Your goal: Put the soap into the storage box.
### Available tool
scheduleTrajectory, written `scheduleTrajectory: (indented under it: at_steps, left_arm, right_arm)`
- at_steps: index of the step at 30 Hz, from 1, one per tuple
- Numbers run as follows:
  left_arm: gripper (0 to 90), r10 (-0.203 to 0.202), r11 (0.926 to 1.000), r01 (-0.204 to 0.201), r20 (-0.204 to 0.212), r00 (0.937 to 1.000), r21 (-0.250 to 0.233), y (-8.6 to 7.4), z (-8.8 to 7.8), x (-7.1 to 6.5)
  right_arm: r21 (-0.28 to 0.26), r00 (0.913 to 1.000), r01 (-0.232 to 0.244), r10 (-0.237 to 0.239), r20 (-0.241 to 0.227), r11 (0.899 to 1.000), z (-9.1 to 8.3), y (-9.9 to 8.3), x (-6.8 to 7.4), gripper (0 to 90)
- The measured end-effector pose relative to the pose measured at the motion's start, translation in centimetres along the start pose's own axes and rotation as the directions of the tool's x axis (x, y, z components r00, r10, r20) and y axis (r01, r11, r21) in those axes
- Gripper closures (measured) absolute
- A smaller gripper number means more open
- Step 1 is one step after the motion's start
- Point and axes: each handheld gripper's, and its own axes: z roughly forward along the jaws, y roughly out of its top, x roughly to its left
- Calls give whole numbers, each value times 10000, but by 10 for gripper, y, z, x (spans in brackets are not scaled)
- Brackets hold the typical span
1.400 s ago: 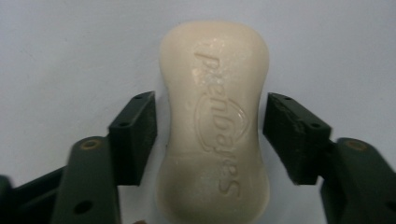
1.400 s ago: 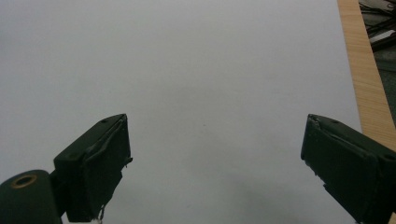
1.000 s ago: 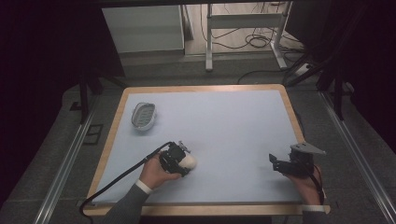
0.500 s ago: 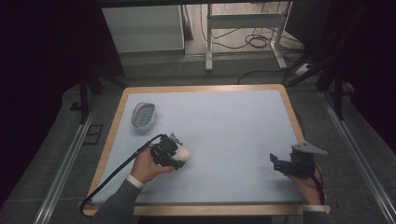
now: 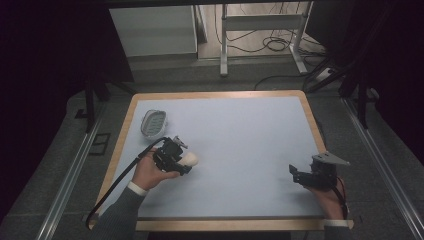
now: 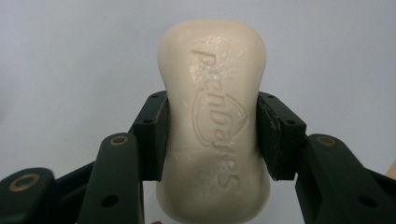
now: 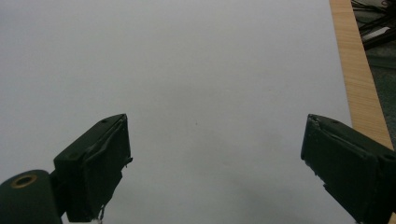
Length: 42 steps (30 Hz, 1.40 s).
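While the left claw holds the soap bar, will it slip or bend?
The soap bar looks stiff: its embossed letters stay crisp between the left claw pads. Its glossy, rounded sides may be slippery, though the narrowed waist probably helps. Laid flat, it seems unlikely to roll.

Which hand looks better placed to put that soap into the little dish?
Probably the left. The left gripper is clamped on the soap bar, and the soap dish sits just beyond it on the table's left side. The right gripper is open with nothing between its jaws, far across the table.

Soap dish far-left on table — soap nearer.
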Motion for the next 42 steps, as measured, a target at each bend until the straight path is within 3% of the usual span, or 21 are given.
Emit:
scheduleTrajectory:
  at_steps: [42]
  left_arm:
    - [495, -678, 9976, 673, -441, 9967, -129, 6, -24, 44]
  right_arm:
    - [137, 9998, -157, 155, 112, 9998, 1, -2, -4, 83]
